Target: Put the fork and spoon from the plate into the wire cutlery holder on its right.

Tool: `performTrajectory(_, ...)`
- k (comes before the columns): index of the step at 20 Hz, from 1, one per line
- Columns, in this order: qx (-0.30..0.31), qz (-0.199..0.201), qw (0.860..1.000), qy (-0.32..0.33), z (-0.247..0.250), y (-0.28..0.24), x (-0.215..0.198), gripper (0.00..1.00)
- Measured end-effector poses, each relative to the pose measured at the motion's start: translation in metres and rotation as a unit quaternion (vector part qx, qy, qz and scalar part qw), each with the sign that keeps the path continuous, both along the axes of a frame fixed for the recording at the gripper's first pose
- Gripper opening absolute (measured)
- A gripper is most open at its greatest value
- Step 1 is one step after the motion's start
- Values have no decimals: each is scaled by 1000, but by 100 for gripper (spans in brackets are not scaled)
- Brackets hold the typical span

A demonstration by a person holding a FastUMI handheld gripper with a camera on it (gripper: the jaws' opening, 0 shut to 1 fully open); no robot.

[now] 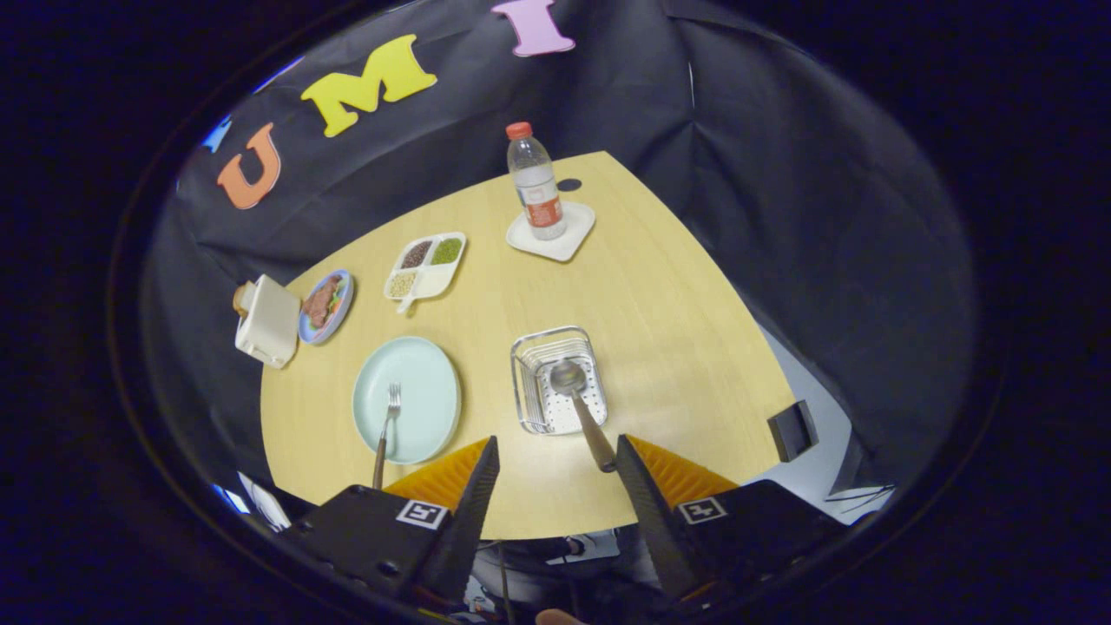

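Since the spoon (580, 406) already lies in the wire cutlery holder (558, 379), bowl down on the perforated floor and handle leaning out over the near rim toward me, I judge the step in hand to be going for the fork (386, 427). To do it well I would swing my gripper (555, 469) across toward the plate (406, 398), come down over the fork's handle rather than its tines, line my fingers square across the handle, and close only once both sit on either side of it; the handle end overhangs the plate's near rim, which looks like the easiest place to get under it. I would lift it clear of the rim before carrying it over, so the plate does not get dragged.

My fingers stand wide apart and hold nothing. The spoon's handle tip ends just beside my right-hand finger, on its inner side, though I cannot tell if they touch. The holder sits just ahead of my fingers and slightly toward the right one. The fork lies ahead and off beyond my left-hand finger, tines pointing away from me, on the pale green plate that stands near the holder's left side, apart from it.

Farther out on the wooden table (677, 330) are a divided tray (425, 266) of grains, a small plate of food (326, 305), a white box (267, 321), and well beyond the holder a water bottle (535, 180) on a white coaster (552, 233)
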State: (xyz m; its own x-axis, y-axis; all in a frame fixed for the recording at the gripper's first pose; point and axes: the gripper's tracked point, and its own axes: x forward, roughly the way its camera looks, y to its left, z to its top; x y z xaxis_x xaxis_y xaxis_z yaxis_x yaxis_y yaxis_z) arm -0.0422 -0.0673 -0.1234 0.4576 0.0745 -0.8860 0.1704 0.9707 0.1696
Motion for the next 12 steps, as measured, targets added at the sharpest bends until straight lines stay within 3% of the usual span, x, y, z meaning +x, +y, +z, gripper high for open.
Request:
performTrajectory(4,22,23,999,-15,0,63,-8,83)
performTrajectory(9,46,81,995,24,-38,163,-36,85)
performTrajectory(12,70,90,992,49,-61,209,-46,85)
